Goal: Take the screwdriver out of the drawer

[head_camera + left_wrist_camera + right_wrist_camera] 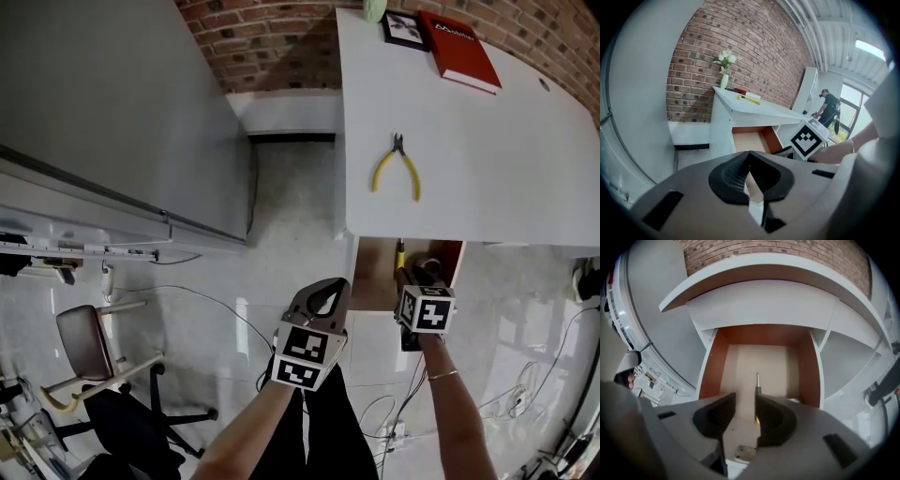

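Observation:
Under the white desk (487,159) a wooden drawer (375,274) stands pulled out. In it lies a screwdriver (398,251) with a yellow handle. In the right gripper view its metal shaft (757,380) points to the drawer's back, and the handle is mostly hidden behind the right-hand jaw. My right gripper (746,401) hangs open over the drawer (710,371), just left of the screwdriver and not holding it. My left gripper (328,286) floats left of the drawer above the floor, and in its own view it (750,157) is shut on nothing.
Yellow-handled pliers (396,167), a red book (461,52) and a picture frame (406,28) lie on the desk. A vase of flowers (724,63) stands at its far end. A chair (89,347) and cables are on the floor at left. A person (828,107) stands far off.

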`<control>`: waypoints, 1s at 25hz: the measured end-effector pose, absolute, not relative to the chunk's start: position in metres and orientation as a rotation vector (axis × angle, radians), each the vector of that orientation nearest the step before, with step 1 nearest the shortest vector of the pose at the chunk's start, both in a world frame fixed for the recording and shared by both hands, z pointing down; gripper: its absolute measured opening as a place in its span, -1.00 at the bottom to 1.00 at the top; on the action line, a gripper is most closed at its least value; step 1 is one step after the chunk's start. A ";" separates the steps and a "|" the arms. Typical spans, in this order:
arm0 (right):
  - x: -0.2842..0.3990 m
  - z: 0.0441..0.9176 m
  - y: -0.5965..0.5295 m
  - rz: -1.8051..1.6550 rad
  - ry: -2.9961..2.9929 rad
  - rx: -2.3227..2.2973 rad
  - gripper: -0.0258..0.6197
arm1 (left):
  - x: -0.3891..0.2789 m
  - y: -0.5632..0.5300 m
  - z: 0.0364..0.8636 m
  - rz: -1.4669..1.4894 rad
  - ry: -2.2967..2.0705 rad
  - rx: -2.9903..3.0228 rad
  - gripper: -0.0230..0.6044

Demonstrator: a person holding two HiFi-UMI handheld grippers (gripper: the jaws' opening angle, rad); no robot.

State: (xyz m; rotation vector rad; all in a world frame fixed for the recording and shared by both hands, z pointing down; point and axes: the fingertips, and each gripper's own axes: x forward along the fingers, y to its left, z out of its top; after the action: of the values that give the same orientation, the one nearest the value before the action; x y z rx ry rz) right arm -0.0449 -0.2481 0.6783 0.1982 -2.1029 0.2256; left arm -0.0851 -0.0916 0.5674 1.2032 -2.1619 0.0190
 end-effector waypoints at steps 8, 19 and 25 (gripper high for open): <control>-0.066 0.708 -0.253 0.096 -2.063 0.154 -0.51 | -0.087 -0.089 0.589 0.022 -2.134 1.214 -0.95; -0.078 0.742 -0.273 0.072 -2.011 0.179 -0.51 | -0.090 -0.085 0.609 -0.014 -2.127 1.179 -0.95; -0.083 0.755 -0.276 0.099 -1.986 0.190 -0.51 | -0.091 -0.087 0.617 -0.028 -2.115 1.172 -0.95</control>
State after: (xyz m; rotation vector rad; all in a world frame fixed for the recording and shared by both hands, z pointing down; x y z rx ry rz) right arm -0.0833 -0.2763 0.7555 0.1898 -1.9856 0.0995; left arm -0.0912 -0.0873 0.6171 1.1720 -2.1147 -0.0275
